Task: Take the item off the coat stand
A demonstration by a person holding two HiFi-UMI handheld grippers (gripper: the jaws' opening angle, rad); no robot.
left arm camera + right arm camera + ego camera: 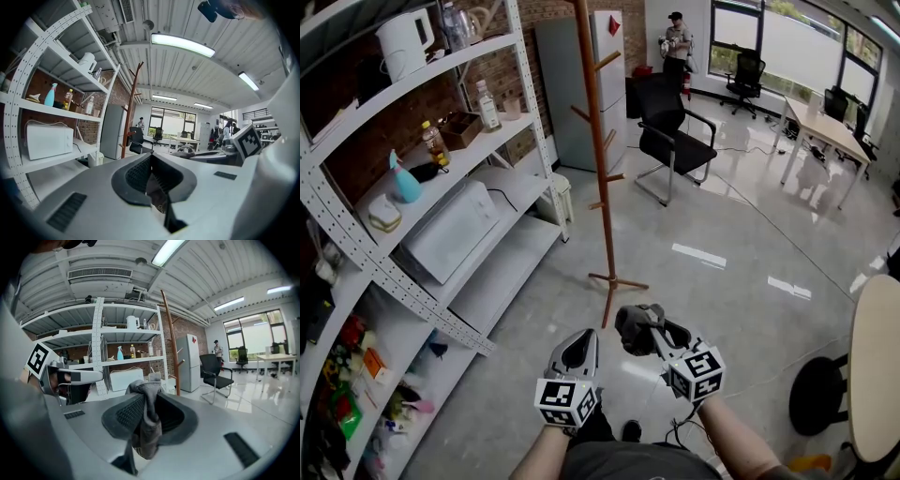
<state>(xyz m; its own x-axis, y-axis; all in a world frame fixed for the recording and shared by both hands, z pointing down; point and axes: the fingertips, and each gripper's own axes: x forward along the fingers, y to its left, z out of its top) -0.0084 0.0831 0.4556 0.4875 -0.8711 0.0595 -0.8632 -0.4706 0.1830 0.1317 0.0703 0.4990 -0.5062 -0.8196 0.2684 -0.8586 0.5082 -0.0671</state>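
Note:
The brown wooden coat stand [596, 141] stands on the grey floor ahead of me, and the pegs I can see are bare. It also shows in the left gripper view as a coat stand [131, 112] and in the right gripper view as a coat stand [171, 343]. My right gripper [647, 335] is low in front of the stand's base, shut on a grey cloth item [634, 328]. That cloth [146, 418] hangs bunched between the ribbed pads. My left gripper [579, 352] sits beside it on the left, shut, with nothing in it.
White metal shelving [478, 309] runs along the left, holding a microwave [450, 230], a kettle [405, 42] and bottles. Behind the stand are a grey cabinet [581, 84] and a black chair [670, 131]. A round table [874, 375] edges in at the right. A person [677, 42] stands far back.

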